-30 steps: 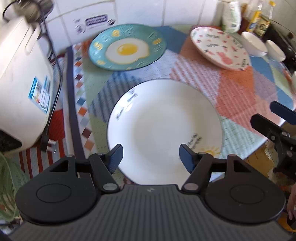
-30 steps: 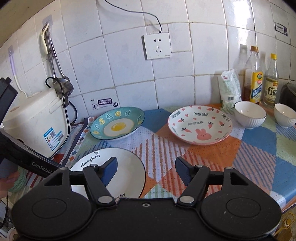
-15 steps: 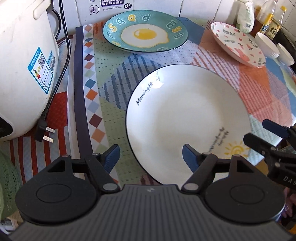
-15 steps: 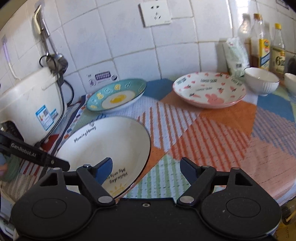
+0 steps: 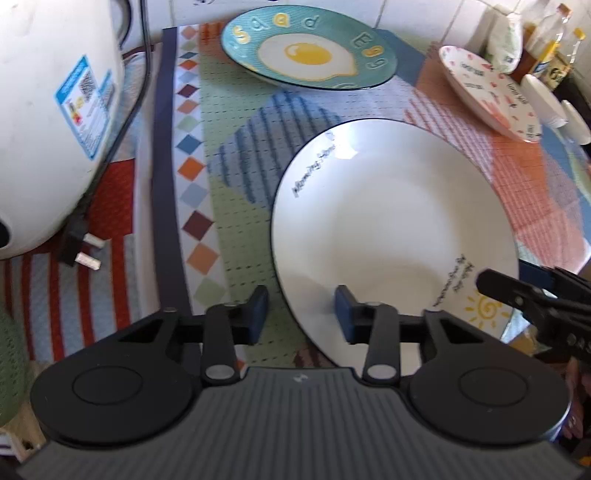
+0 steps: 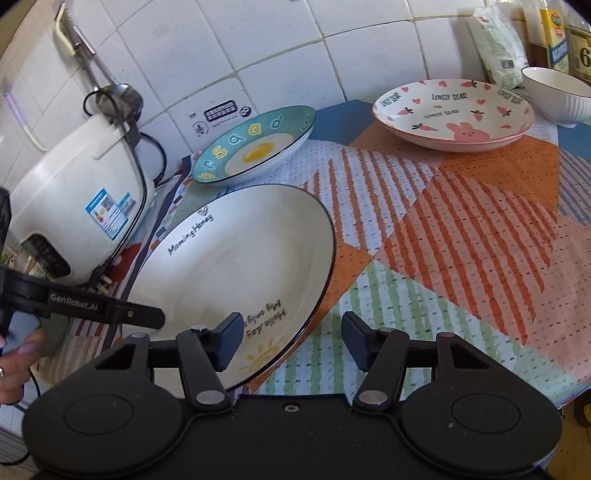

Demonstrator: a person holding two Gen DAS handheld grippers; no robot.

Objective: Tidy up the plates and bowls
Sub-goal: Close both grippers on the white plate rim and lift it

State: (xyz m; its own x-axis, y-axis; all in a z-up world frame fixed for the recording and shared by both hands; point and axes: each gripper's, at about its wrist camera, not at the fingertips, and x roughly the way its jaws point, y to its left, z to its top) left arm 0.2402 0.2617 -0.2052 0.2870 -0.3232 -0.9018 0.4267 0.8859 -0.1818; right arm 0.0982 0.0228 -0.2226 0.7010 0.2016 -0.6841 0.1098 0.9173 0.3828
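A large white plate (image 5: 388, 229) with black writing and a yellow sun lies near the table's front edge; it also shows in the right wrist view (image 6: 229, 266). My left gripper (image 5: 301, 314) is open, its jaws straddling the plate's near-left rim. My right gripper (image 6: 291, 338) is open, straddling the plate's near-right rim, and shows in the left view (image 5: 535, 299). A teal egg plate (image 5: 310, 48) (image 6: 255, 146) and a pink bunny plate (image 6: 454, 110) (image 5: 491, 92) lie further back. A white bowl (image 6: 557, 94) stands at the far right.
A white rice cooker (image 5: 48, 122) (image 6: 77, 210) stands at the left, its loose plug (image 5: 79, 247) on the cloth. Bottles (image 6: 554, 33) and a bag (image 6: 496, 44) stand by the tiled wall. The patterned cloth (image 6: 461, 221) covers the table.
Both grippers have moved lower and closer to the white plate; the left jaws have narrowed somewhat around its rim. The plates have not moved.
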